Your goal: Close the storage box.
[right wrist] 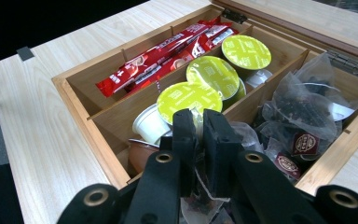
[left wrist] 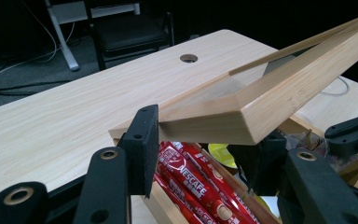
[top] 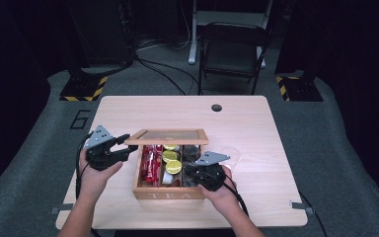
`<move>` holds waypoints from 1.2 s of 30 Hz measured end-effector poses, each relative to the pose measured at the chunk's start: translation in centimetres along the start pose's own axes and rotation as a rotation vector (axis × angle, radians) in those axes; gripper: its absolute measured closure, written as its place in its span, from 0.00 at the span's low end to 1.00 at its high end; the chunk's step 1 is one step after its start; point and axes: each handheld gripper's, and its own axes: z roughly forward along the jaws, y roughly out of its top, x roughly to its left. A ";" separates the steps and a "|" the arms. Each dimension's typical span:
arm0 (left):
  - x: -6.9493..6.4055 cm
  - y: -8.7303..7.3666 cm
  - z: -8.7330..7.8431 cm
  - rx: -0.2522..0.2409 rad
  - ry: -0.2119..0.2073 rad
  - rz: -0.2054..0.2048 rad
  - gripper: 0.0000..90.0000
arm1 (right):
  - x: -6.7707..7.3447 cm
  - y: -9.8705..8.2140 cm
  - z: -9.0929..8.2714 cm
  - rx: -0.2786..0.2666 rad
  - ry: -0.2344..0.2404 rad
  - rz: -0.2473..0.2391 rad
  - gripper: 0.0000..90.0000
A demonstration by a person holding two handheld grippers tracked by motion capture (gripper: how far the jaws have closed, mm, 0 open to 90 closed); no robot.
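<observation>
A wooden tea box (top: 168, 193) stands mid-table with its glass-paned lid (top: 170, 136) raised. My left gripper (top: 128, 143) is shut on the lid's left corner and holds it up; in the left gripper view its jaws (left wrist: 200, 144) clamp the wooden frame (left wrist: 270, 107). Inside lie red Nescafe sticks (right wrist: 158, 58), green-topped capsules (right wrist: 212, 72) and clear tea sachets (right wrist: 303, 107). My right gripper (top: 195, 170) reaches into the front of the right compartment. Its jaws (right wrist: 199, 135) are shut on a thin clear sachet.
The box sits on a pale wooden table (top: 246, 123) with a cable hole (top: 216, 107) at the back. A clear ring (top: 232, 153) lies just right of the box. A dark chair (top: 232, 54) stands behind the table.
</observation>
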 end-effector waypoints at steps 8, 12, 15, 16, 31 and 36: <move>0.0 0.0 0.0 0.000 0.000 0.001 0.59 | -0.2 0.2 -0.3 -0.007 -0.001 -0.004 0.93; 0.0 0.0 0.0 0.000 0.000 0.001 0.59 | -0.3 0.3 -0.4 -0.012 -0.008 0.004 0.93; 0.0 0.0 0.0 0.000 -0.001 0.002 0.59 | -0.4 0.6 -0.7 -0.013 -0.010 -0.008 0.93; 0.0 0.0 0.0 -0.001 0.000 0.001 0.59 | -0.4 0.6 -0.7 -0.013 -0.010 -0.008 0.93; 0.0 0.0 0.0 -0.002 -0.002 0.001 0.59 | -1.2 1.8 -3.0 -0.054 -0.034 -0.011 0.93; 0.0 0.0 0.0 -0.001 -0.006 -0.005 0.59 | -1.3 2.0 -3.4 -0.056 -0.036 -0.009 0.93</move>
